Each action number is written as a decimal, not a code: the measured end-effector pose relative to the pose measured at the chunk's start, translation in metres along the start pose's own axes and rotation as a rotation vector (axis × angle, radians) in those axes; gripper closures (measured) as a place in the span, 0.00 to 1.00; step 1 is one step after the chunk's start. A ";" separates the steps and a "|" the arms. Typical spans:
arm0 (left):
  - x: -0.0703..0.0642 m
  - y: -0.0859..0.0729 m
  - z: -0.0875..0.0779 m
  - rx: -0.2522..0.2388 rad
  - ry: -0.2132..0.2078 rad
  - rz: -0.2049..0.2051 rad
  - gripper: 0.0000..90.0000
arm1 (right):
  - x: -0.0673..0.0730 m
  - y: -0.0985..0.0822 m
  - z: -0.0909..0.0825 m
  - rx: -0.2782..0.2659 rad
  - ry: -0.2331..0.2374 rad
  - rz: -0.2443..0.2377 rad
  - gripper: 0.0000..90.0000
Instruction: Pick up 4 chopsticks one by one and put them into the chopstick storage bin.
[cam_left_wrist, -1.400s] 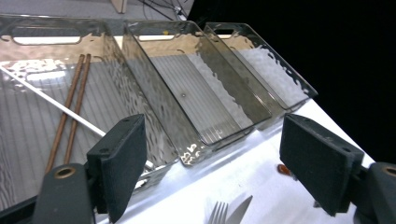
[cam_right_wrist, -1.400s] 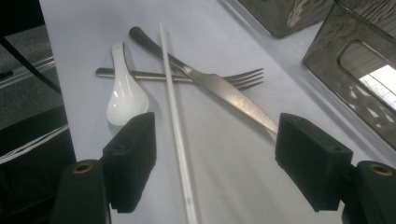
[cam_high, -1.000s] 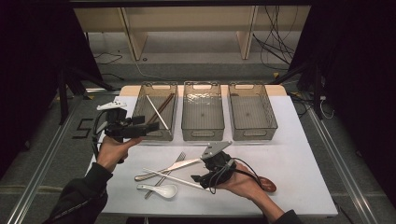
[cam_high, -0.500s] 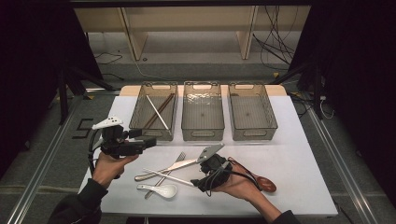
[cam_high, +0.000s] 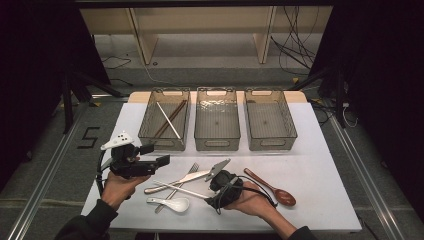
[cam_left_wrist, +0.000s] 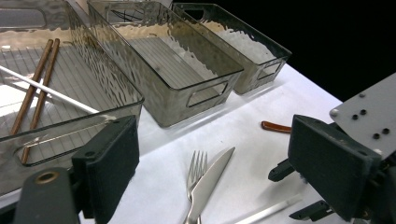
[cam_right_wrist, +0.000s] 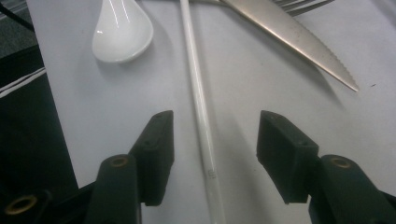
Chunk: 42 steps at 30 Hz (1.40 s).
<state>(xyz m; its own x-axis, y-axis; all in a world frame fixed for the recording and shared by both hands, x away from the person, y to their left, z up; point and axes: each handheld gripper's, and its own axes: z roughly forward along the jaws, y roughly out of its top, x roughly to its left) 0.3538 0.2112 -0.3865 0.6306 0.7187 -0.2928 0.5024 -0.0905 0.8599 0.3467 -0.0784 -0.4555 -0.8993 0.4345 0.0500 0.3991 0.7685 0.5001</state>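
A white chopstick lies on the white table among loose cutlery. My right gripper is low over its near end. In the right gripper view the white chopstick runs between the two pads of the right gripper with a gap on each side. The jaws have just been closing around it and do not press on it. My left gripper hovers at the table's left, open and wide. In the left gripper view nothing sits between the pads of the left gripper.
Three clear bins stand in a row at the back: the left bin holds brown chopsticks and one white one; the middle bin and right bin look empty. A knife, fork, white soup spoon and brown spoon lie around the right gripper.
The left gripper has come away from the left bin toward the front of the table and lower. The right gripper has sunk onto the chopstick, and its jaws have narrowed.
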 end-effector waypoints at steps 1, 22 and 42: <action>-0.001 -0.001 0.000 0.005 0.001 0.004 0.18 | 0.000 0.000 0.001 0.003 -0.002 -0.002 0.55; -0.003 -0.009 0.004 0.044 0.005 0.010 0.18 | 0.004 0.001 0.010 0.065 -0.003 -0.029 0.77; -0.003 -0.012 0.007 0.061 0.011 0.014 0.18 | 0.008 0.004 0.016 0.097 0.003 -0.067 0.89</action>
<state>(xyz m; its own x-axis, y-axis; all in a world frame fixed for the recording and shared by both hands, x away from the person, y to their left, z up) 0.3503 0.2057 -0.3988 0.6314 0.7247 -0.2759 0.5288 -0.1422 0.8368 0.3436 -0.0644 -0.4669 -0.9251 0.3791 0.0219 0.3532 0.8379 0.4161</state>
